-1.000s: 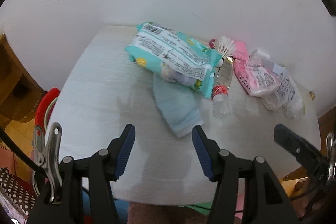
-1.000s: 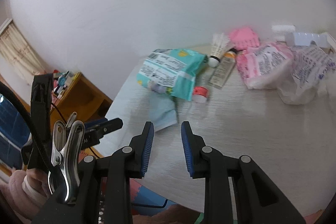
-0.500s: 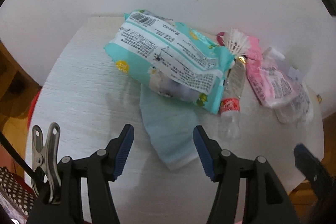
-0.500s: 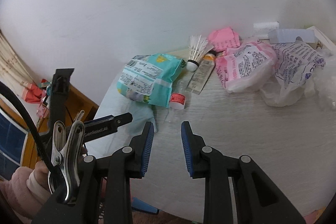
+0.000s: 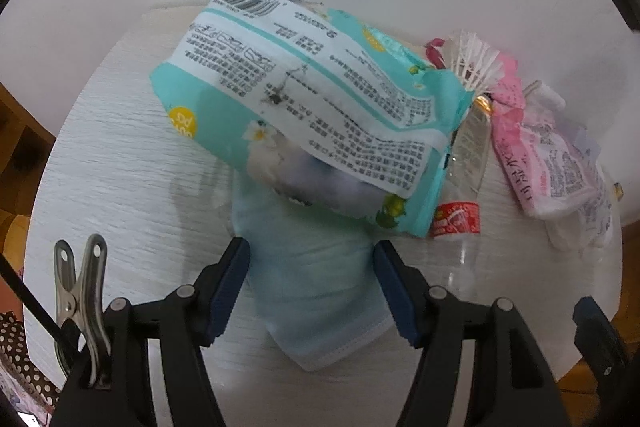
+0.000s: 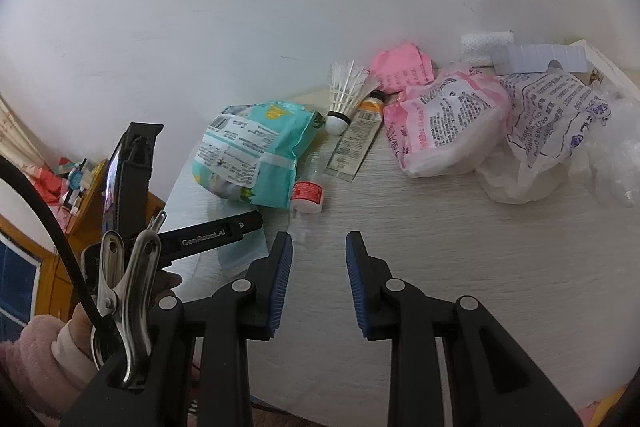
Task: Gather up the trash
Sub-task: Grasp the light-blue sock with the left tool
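A light blue face mask (image 5: 320, 291) lies flat on the white table (image 5: 120, 163), partly under a teal wipes packet (image 5: 304, 107). My left gripper (image 5: 312, 267) hangs just over the mask, its jaws opening. The mask lies between them and the pads do not press on it. An empty bottle with a red label (image 5: 456, 219) lies to the right of the packet. My right gripper (image 6: 318, 259) stands open over bare table with nothing between its fingers. In the right wrist view the teal packet (image 6: 256, 147), the bottle (image 6: 308, 193) and a corner of the mask (image 6: 240, 251) show.
Further trash lies along the wall: a shuttlecock (image 6: 344, 91), a flat tube (image 6: 356, 143), a pink bag (image 6: 444, 123), a white printed plastic bag (image 6: 552, 123) and white foam pieces (image 6: 486, 43). A wooden shelf (image 6: 80, 195) stands left of the table. A pink sleeve (image 6: 32, 347) is at lower left.
My left gripper has moved forward and down over the mask, and its jaws have widened. The right gripper has barely shifted, its gap unchanged.
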Available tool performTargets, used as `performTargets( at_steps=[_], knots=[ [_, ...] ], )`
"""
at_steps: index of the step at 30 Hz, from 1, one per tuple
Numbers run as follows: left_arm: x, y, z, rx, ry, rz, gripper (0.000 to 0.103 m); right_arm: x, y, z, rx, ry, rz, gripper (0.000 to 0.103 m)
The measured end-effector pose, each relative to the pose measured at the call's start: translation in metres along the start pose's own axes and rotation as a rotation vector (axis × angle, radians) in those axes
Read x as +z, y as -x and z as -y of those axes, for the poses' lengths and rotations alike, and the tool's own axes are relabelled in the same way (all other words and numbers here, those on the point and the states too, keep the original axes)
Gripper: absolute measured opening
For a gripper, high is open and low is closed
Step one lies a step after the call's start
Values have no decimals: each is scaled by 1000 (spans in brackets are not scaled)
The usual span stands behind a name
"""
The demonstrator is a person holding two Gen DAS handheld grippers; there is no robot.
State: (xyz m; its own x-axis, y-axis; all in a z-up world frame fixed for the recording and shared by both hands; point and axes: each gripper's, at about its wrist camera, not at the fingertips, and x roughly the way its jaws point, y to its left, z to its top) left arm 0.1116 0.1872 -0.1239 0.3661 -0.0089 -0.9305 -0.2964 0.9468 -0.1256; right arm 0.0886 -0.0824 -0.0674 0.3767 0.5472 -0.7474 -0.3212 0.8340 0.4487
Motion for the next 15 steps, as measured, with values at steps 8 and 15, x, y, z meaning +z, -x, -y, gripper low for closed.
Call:
performTargets(
  at_steps=[8,15],
  knots=[
    [2,-13,13,59,-74,3,73,2,-9,-2,7,5,-18,29],
    [-3,-22,30,99,-118,16,84,1,-17,-8,3,16,-26,29]
  ],
)
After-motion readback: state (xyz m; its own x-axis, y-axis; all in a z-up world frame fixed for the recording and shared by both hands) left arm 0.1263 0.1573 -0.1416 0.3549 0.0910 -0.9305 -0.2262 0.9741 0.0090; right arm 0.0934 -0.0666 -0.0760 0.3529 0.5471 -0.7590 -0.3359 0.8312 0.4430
